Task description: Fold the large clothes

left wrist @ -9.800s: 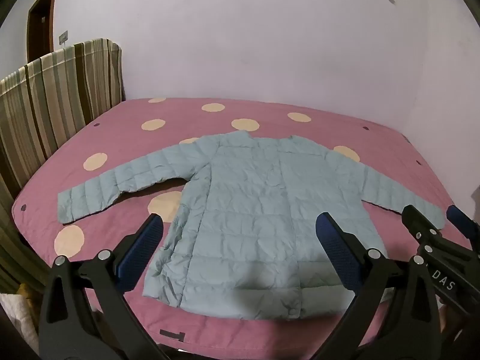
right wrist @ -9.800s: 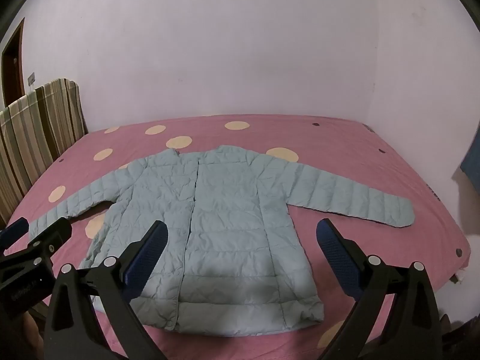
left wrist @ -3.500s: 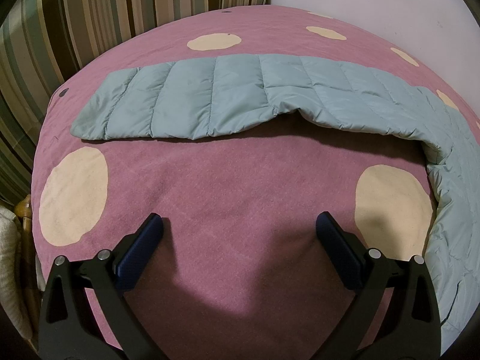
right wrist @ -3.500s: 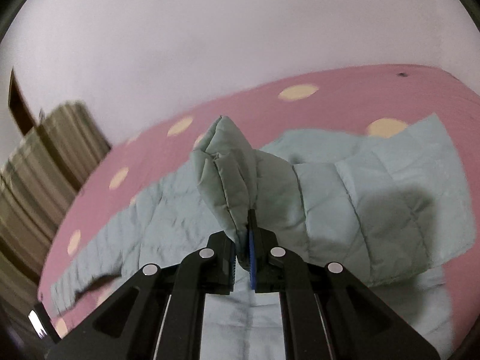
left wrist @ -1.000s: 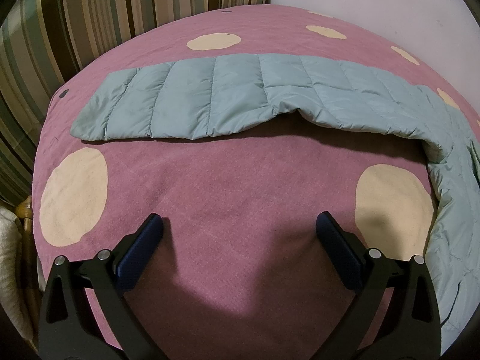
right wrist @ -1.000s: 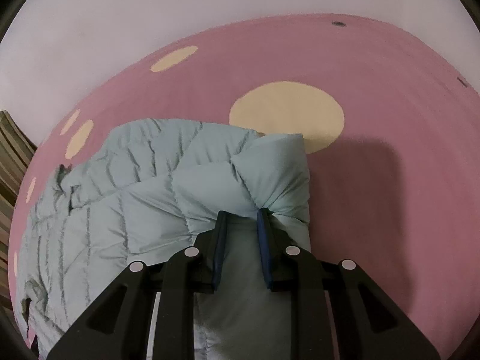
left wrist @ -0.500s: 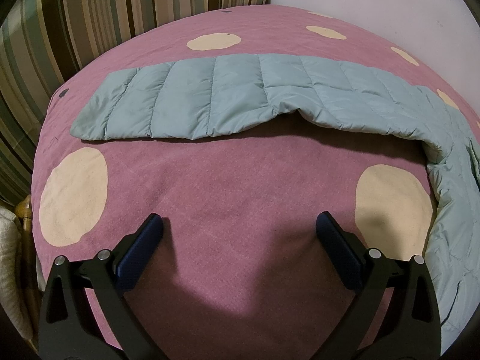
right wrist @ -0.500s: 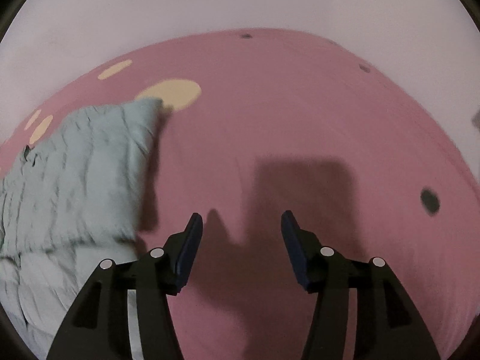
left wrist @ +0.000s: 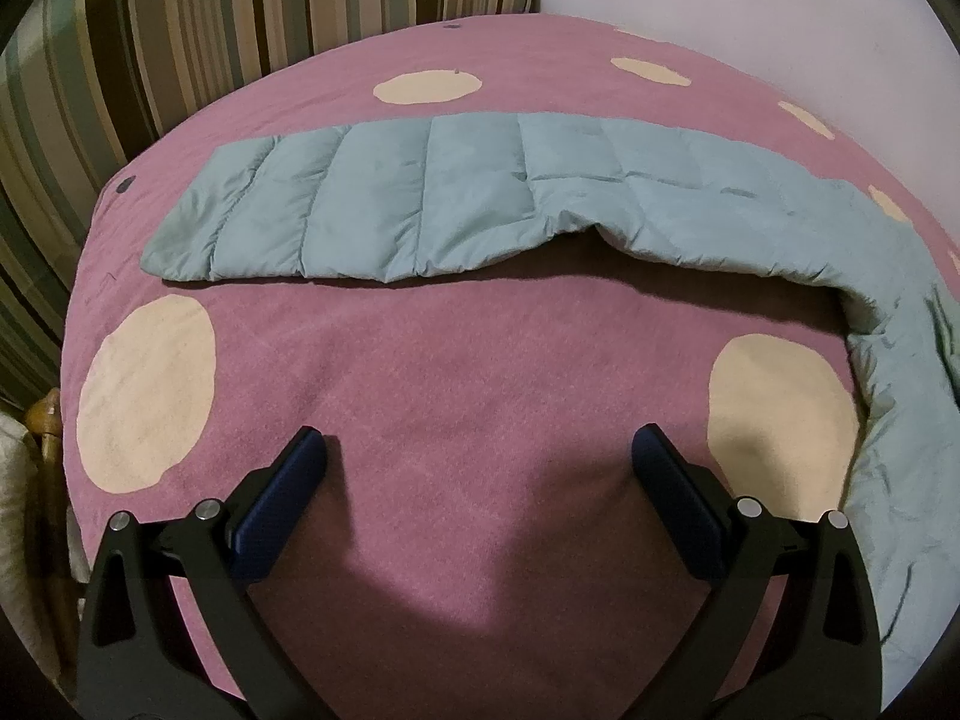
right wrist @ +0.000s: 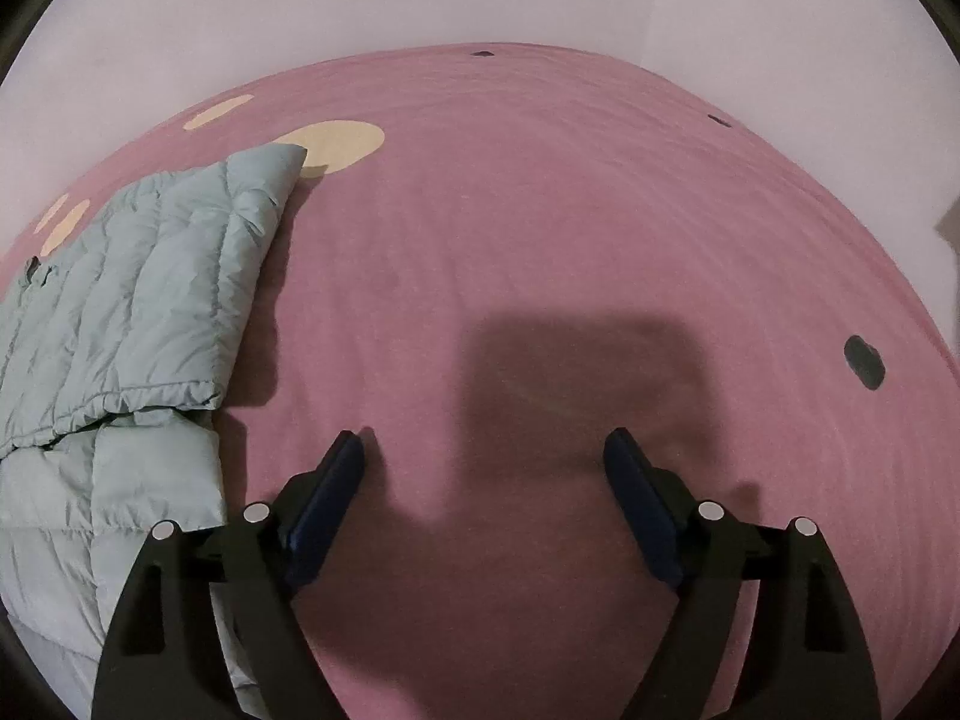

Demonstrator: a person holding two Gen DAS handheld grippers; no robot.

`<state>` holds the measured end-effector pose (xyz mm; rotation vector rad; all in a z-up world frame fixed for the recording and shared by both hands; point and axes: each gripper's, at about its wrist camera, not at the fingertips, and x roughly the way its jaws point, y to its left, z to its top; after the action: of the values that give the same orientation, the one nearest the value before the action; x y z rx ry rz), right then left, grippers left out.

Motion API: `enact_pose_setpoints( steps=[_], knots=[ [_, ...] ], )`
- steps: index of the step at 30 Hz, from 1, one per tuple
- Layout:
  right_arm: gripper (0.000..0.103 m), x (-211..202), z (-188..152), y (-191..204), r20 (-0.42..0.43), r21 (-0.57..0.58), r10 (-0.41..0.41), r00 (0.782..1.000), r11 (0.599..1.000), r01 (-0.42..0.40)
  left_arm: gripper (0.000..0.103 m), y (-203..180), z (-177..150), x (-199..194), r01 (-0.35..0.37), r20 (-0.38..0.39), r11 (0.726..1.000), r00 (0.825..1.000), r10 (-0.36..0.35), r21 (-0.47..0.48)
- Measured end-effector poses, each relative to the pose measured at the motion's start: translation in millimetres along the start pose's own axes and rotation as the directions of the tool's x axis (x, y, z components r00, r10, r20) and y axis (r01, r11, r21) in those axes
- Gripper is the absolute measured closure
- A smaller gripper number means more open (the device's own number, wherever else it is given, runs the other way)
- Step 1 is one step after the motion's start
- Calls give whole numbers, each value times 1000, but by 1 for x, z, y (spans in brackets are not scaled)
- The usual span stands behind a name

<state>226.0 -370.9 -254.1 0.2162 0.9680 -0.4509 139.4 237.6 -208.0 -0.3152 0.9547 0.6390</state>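
the quilted puffer jacket (left wrist: 420, 192) is smooth cloth with a faint sheen. the bedspread (left wrist: 480, 360) is matt, fuzzy cloth. the left tongs (left wrist: 480, 456) and right tongs (right wrist: 483, 450) are matt black plastic with blue pads (right wrist: 324, 492) and shiny metal rivets.

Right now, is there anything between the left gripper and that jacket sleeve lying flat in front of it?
Nothing visible. The open left gripper faces only bare pink bedspread up to the sleeve, which lies flat and uncovered.
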Motion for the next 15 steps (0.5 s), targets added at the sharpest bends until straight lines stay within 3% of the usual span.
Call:
enact_pose_setpoints(
  steps=[4, 7, 9, 15],
  knots=[
    [21, 1, 0, -3, 1, 0, 0, 1000, 1000, 0, 2, 14, 3, -6, 103, -4, 995, 995, -103, -13],
    [20, 0, 0, -4, 1, 0, 0, 1000, 1000, 0, 2, 40, 11, -11, 192, 15, 977, 981, -191, -96],
    [20, 0, 0, -3, 2, 0, 0, 1000, 1000, 0, 2, 67, 21, -10, 232, 46, 959, 973, -228, -160],
    [20, 1, 1, -3, 1, -3, -2, 1000, 1000, 2, 18, 139, 42, 11, 296, 90, 898, 955, -282, -326]
  ],
)
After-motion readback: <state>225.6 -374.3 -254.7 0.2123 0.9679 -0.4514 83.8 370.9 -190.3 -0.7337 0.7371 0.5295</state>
